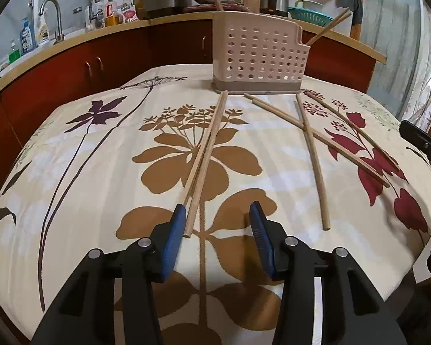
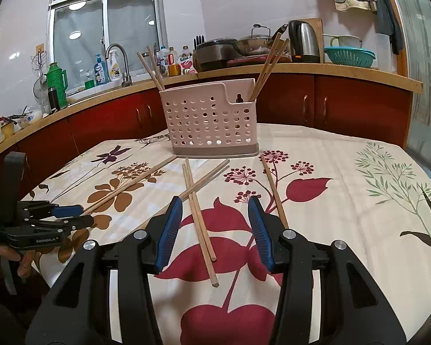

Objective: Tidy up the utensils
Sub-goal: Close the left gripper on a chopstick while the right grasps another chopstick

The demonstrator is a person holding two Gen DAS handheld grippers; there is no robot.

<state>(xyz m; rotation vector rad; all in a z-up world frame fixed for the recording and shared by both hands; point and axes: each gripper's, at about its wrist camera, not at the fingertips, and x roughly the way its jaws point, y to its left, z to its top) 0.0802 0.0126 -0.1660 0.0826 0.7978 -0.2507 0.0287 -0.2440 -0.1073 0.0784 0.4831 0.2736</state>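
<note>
A pink perforated utensil holder [image 1: 258, 54] [image 2: 211, 122] stands at the far side of the floral tablecloth [image 1: 71, 172], with chopsticks upright in both ends. Several wooden chopsticks lie loose in front of it. A pair of chopsticks [image 1: 205, 155] [image 2: 129, 185] runs toward my left gripper [image 1: 218, 215], which is open with the pair's near ends just inside its left finger. My right gripper [image 2: 215, 210] is open above another pair [image 2: 199, 221]; a crossing chopstick [image 2: 207, 179] and a single one [image 2: 274, 192] lie beside it. The left gripper also shows in the right wrist view [image 2: 71, 215].
A kitchen counter [image 2: 301, 70] with red cabinets curves behind the table, holding a kettle [image 2: 304, 41], a wok, a rice cooker, bottles, a tap [image 2: 117, 63] and a teal colander [image 2: 349, 56]. The right gripper's body edges into the left wrist view [image 1: 422, 141].
</note>
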